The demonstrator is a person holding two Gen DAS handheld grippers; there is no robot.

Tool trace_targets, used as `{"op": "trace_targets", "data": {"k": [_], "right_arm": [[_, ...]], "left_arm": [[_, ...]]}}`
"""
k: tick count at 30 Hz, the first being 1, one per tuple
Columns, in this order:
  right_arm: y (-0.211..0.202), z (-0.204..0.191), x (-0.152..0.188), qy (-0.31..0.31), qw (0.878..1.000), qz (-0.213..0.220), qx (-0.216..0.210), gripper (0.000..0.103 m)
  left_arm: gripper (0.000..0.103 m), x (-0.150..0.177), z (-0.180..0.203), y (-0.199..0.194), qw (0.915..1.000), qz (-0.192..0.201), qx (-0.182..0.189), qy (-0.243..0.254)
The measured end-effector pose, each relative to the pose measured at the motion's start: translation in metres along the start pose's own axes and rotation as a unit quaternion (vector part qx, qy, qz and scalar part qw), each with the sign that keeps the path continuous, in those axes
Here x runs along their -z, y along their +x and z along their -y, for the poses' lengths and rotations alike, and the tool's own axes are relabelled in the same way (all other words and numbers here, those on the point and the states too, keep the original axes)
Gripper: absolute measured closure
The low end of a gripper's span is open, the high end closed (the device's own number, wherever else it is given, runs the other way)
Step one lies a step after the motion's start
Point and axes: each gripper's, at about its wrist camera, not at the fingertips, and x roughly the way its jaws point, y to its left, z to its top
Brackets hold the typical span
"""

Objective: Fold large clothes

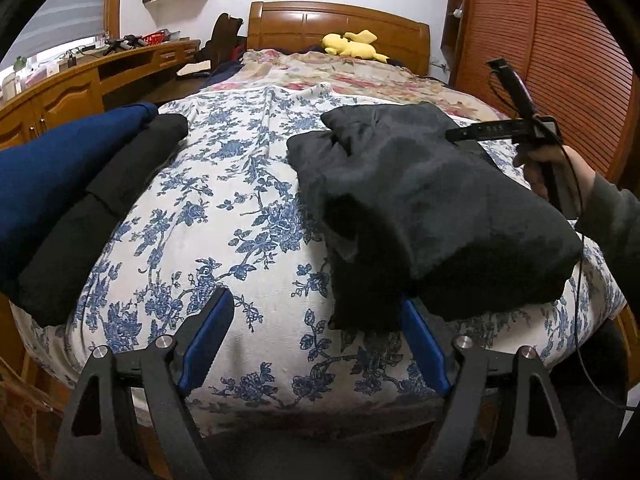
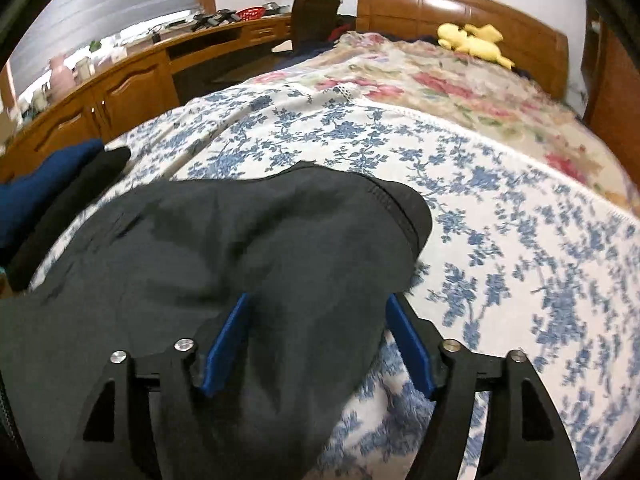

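A dark grey garment (image 1: 420,200) lies folded into a thick bundle on the right half of the bed. One loose flap (image 1: 360,280) hangs down toward me, just beside my left gripper's right finger. The left gripper (image 1: 316,336) is open over the blue-flowered sheet (image 1: 240,208), with nothing between its blue pads. In the right wrist view the same garment (image 2: 240,248) fills the foreground. My right gripper (image 2: 318,340) is open with the cloth bulging between its fingers. A hand (image 1: 536,164) holds that gripper at the bundle's far right side.
A stack of folded clothes, navy (image 1: 60,168) on black (image 1: 92,232), sits at the bed's left edge. A yellow plush toy (image 1: 354,46) lies by the wooden headboard (image 1: 340,20). A wooden desk (image 1: 80,80) runs along the left, a slatted wardrobe (image 1: 560,60) on the right.
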Motion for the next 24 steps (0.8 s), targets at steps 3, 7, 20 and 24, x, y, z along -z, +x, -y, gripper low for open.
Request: {"op": "trace_targets", "data": {"k": [3,7,20,24], "right_arm": [[0.009,0.006,-0.002,0.011,1.000,0.000,-0.005,0.018],[0.024,0.013,-0.005,0.036,0.999,-0.020,-0.027,0.015],[0.058,0.012,-0.016,0.058,0.994,-0.071,-0.068,0.015],[0.061,0.013,-0.016,0.066,0.993,-0.070,-0.069,0.027]], "left_arm": [[0.020,0.001,-0.001,0.002,1.0000,-0.003,0.007,-0.006],[0.020,0.003,-0.001,0.005,0.9997,-0.006,0.021,-0.010],[0.056,0.006,0.005,0.011,0.9970,-0.016,0.071,-0.026],[0.056,0.004,0.005,0.012,0.9964,-0.018,0.073,-0.038]]}}
